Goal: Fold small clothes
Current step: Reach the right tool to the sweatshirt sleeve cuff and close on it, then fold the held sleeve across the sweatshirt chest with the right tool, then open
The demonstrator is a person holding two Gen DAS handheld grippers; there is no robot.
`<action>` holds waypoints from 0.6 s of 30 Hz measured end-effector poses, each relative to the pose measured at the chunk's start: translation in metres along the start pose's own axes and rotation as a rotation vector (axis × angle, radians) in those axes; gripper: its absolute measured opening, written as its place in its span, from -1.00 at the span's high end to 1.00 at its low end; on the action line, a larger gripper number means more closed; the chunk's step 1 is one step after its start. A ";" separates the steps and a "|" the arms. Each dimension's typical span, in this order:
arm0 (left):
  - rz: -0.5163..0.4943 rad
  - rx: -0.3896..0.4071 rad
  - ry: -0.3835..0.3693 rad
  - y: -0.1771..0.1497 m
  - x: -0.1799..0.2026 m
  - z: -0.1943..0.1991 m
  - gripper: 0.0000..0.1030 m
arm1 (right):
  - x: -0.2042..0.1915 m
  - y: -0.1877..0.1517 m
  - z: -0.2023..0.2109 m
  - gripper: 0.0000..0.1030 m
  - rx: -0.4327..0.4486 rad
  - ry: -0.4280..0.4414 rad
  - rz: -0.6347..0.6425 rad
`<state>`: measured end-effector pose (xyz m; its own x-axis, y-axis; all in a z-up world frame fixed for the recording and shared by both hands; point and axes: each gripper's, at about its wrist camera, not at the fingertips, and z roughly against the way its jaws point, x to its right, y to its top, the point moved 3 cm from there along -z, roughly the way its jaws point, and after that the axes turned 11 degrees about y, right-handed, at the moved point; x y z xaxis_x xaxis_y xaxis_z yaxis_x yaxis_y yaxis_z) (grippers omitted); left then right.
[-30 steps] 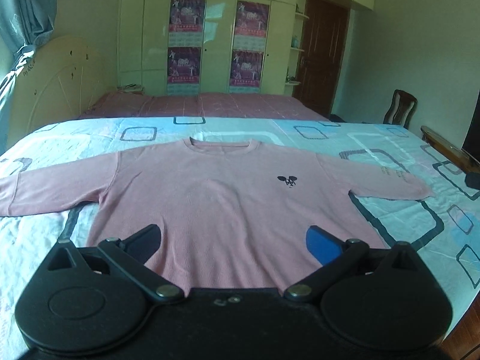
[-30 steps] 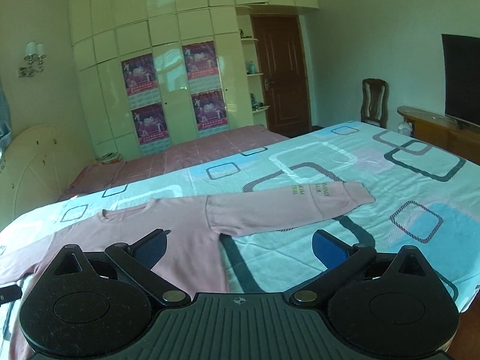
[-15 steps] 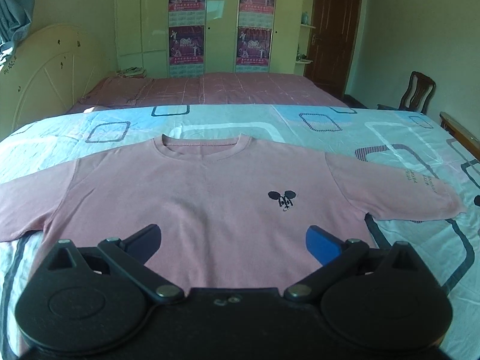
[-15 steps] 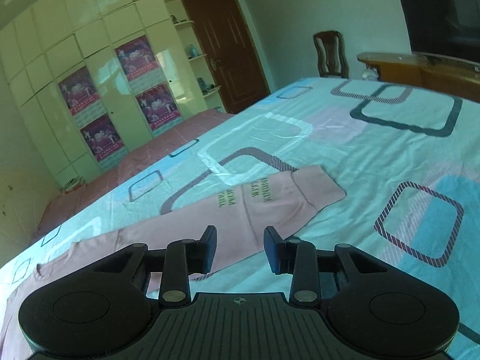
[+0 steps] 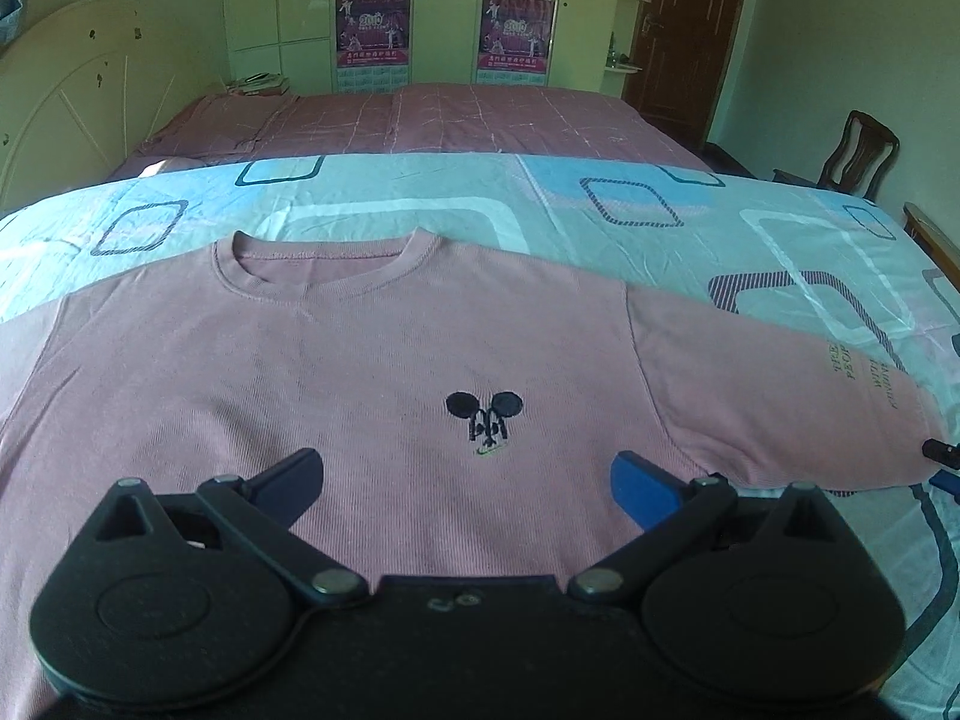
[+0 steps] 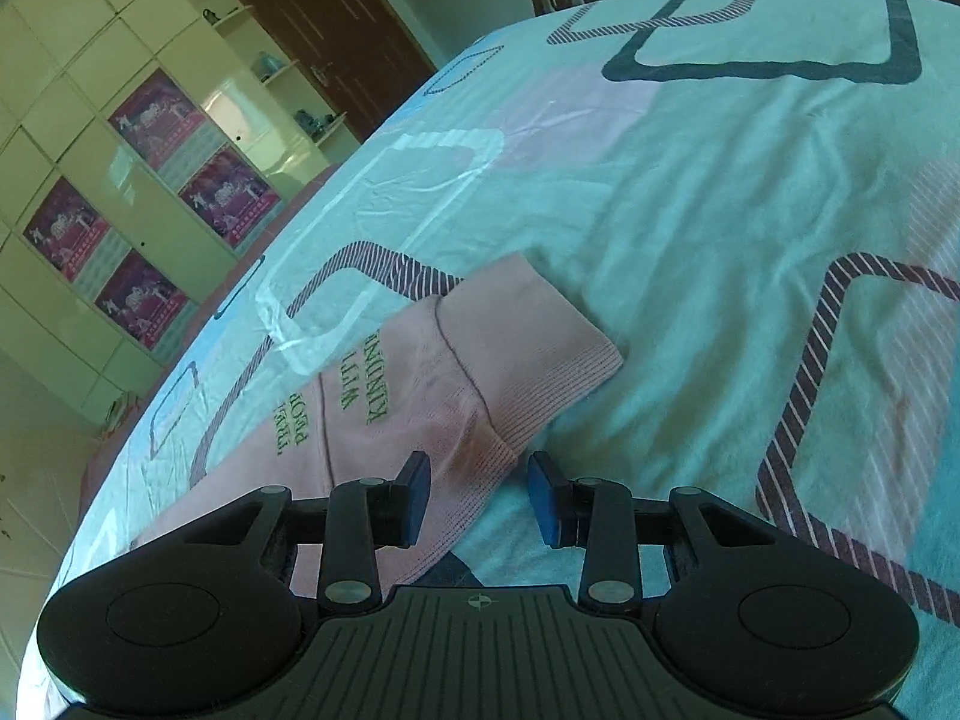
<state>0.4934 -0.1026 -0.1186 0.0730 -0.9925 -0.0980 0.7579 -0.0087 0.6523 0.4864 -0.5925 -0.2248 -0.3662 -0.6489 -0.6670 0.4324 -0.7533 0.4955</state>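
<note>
Pink sweater laid flat on bed, no fold made yet

Pink sweater point(image 5: 372, 396) lies face up and spread out on the bed point(image 5: 600, 222), on the patterned turquoise cover, neckline toward the far edge, hem toward the near edge. Body is smooth; small dark embroidered emblem point(image 5: 485, 420) sits right of centre on the chest. Both sleeves run outward toward the bed's side edges. The lettered sleeve point(image 6: 420, 396) extends flat, with its ribbed cuff point(image 6: 558, 384) at the end, well short of the bed's edge.

Progress, as judged: nothing folded. No sleeve turned in, no side brought over, hem not lifted. All folds remain: sleeves in, sides over, then bottom up. Current step looks like the first sleeve pickup.

Left gripper point(image 5: 468, 480): jaws wide open, hovering over the lower body of the sweater, nothing between them, no contact seen.

Right gripper point(image 6: 480, 498): jaws partly closed but with a clear gap; near corner of the cuff lies between them in the wrist view. Pads do not appear to press the fabric, so not a grip yet. Cannot tell whether the fingertips touch the cover.

Risk noted: pinching the bed cover along with the cuff.
</note>
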 end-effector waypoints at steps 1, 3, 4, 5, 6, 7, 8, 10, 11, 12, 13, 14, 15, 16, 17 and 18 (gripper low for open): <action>0.002 0.001 0.006 0.002 -0.002 0.000 -0.98 | 0.001 0.001 0.001 0.31 0.007 0.006 -0.004; -0.005 0.012 0.024 0.005 -0.006 0.004 -0.97 | 0.000 0.005 0.001 0.88 0.009 -0.047 0.032; -0.009 0.020 0.033 0.007 -0.011 0.006 -0.98 | -0.005 0.009 0.003 0.86 0.029 -0.064 0.072; -0.014 0.031 0.047 0.009 -0.017 0.009 -0.98 | -0.015 0.013 0.012 0.86 0.072 -0.060 0.130; -0.024 0.034 0.054 0.011 -0.023 0.009 -0.99 | -0.026 0.015 0.014 0.87 0.086 -0.071 0.205; -0.039 0.026 0.056 0.011 -0.029 0.008 -0.99 | -0.030 0.016 0.008 0.87 0.051 -0.095 0.240; -0.050 0.016 0.064 0.010 -0.035 0.006 -0.99 | -0.029 0.017 -0.001 0.86 -0.008 -0.115 0.229; -0.047 0.003 0.090 0.009 -0.052 0.003 -0.99 | -0.036 0.018 -0.003 0.86 -0.009 -0.126 0.233; -0.037 -0.005 0.093 0.008 -0.061 0.002 -0.99 | -0.047 0.017 0.002 0.86 0.013 -0.101 0.256; -0.016 -0.008 0.091 0.007 -0.072 0.001 -0.99 | -0.059 0.015 0.005 0.86 0.028 -0.072 0.276; 0.006 -0.006 0.087 0.006 -0.083 0.000 -0.99 | -0.074 0.011 0.007 0.86 0.034 -0.049 0.298; 0.024 -0.006 0.086 0.005 -0.094 -0.003 -0.98 | -0.090 0.004 0.008 0.86 0.035 -0.028 0.331; 0.033 -0.008 0.092 0.004 -0.104 -0.006 -0.94 | -0.107 -0.005 0.008 0.86 0.030 -0.007 0.366; 0.039 -0.010 0.096 0.003 -0.112 -0.009 -0.91 | -0.125 -0.015 0.008 0.86 0.020 0.020 0.399; 0.046 -0.011 0.094 0.003 -0.123 -0.013 -0.87 | -0.147 -0.028 0.006 0.86 0.011 0.052 0.433; 0.053 -0.012 0.088 0.002 -0.131 -0.016 -0.85 | -0.170 -0.040 0.005 0.86 0.005 0.090 0.467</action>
<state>0.4959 0.0296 -0.1160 0.1696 -0.9770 -0.1295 0.7590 0.0457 0.6495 0.5275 -0.4521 -0.1288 -0.0607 -0.9067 -0.4174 0.5300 -0.3836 0.7563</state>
